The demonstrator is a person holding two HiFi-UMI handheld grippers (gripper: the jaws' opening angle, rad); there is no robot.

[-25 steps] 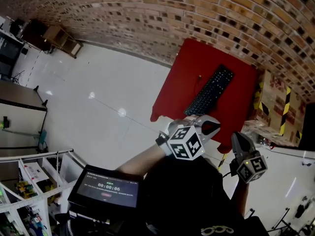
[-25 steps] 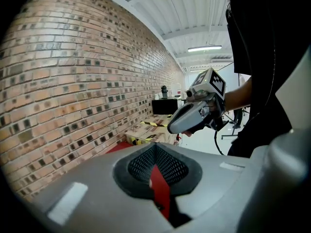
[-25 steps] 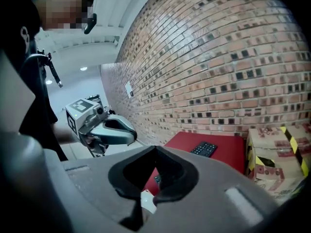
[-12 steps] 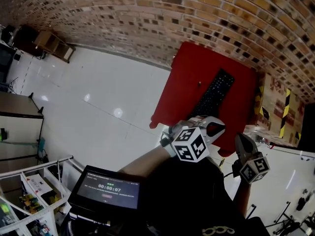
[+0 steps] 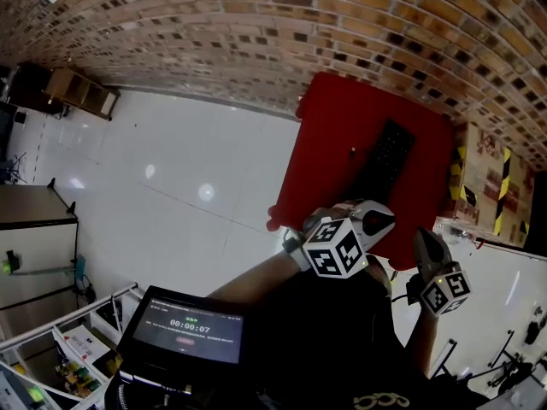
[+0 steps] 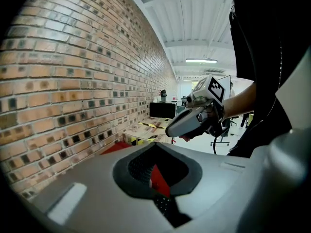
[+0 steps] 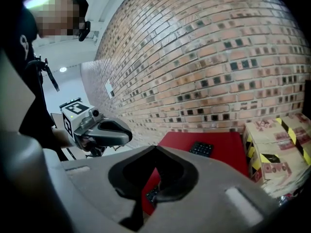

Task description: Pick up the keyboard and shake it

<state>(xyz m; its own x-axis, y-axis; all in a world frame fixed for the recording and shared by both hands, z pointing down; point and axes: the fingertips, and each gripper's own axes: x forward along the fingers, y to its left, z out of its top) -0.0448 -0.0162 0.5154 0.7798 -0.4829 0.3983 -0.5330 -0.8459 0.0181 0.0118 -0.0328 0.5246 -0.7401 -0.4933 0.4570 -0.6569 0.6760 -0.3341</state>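
Red table [image 5: 329,135]; keyboard [image 5: 389,156] plain head view, sliver left gripper view.

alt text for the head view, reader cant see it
A long black keyboard lies on a red table by a brick wall. Nearer the camera, the person's left gripper and right gripper hang over a white floor, neither touching it.

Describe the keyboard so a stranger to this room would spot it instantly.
Look to the brick wall, then the red table at its foot. The keyboard lies on that red top: a long, flat black slab, unlike the pale cardboard boxes with yellow-black tape beside the table.
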